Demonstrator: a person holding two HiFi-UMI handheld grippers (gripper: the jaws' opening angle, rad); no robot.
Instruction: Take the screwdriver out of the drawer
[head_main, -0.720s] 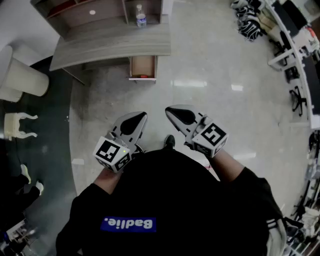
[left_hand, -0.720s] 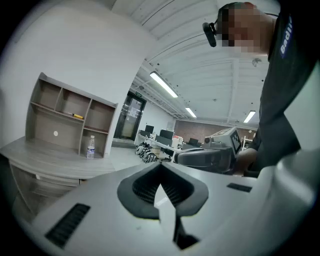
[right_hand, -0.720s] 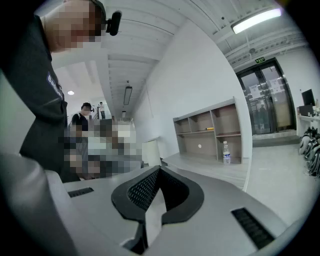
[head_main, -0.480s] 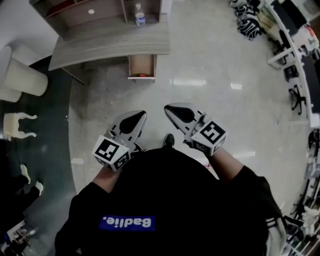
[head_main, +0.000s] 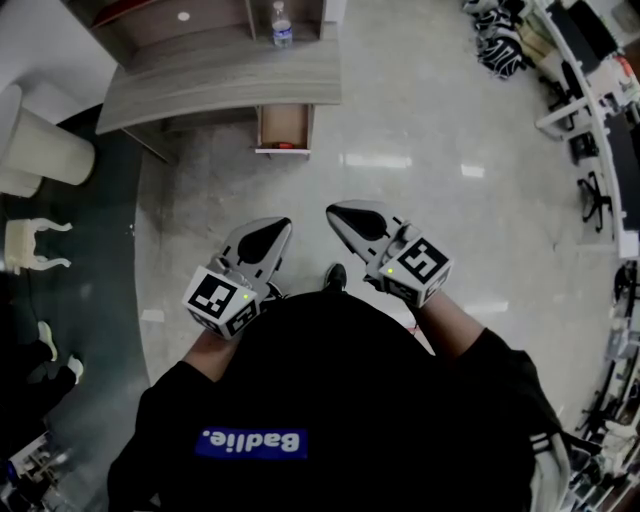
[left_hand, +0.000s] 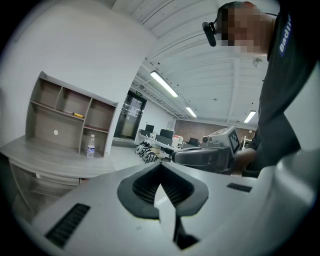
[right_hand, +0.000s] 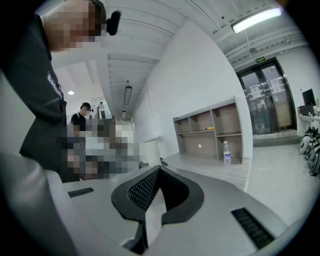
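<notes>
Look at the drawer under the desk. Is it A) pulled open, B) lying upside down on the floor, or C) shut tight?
A: in the head view the drawer sticks out from under the desk, and you can see down into it, with a small red thing at its front end.
</notes>
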